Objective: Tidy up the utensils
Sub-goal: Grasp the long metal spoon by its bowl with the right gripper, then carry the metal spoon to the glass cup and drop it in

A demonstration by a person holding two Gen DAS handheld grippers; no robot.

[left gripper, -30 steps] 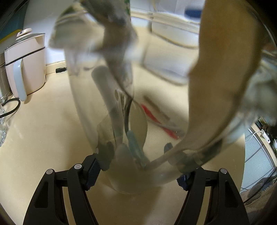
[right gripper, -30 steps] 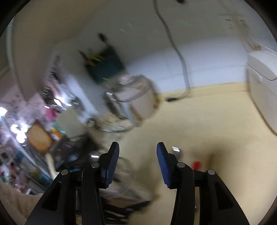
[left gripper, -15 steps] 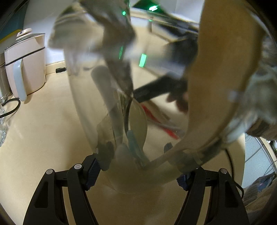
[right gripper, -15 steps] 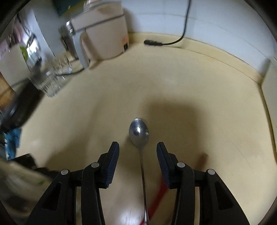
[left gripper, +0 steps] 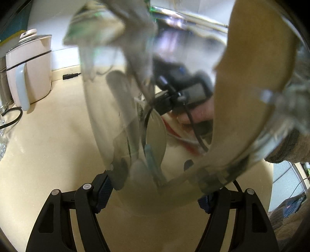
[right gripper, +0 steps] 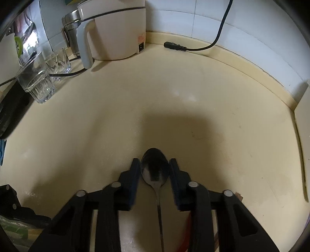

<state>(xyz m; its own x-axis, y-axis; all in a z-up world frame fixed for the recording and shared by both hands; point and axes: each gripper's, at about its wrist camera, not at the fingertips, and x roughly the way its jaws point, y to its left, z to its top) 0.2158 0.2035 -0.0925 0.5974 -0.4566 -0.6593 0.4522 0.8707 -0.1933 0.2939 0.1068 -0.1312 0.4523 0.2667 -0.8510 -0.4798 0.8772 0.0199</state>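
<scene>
Here we hold the glass jar (left gripper: pixel 155 116) with the left gripper (left gripper: pixel 153 192) while the right gripper (right gripper: pixel 154 168) straddles a spoon (right gripper: pixel 154 170).

Our left jaws are clenched on the jar, a wooden spatula (left gripper: pixel 257 77) inside. Our right jaws are closing either side of the spoon bowl lying flat on the cream tabletop (right gripper: pixel 193 116), pads not yet touching it.

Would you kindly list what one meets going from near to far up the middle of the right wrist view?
Right gripper with closing jaws → metal spoon lying between them → bare cream countertop → black power plug → white tiled wall.
</scene>
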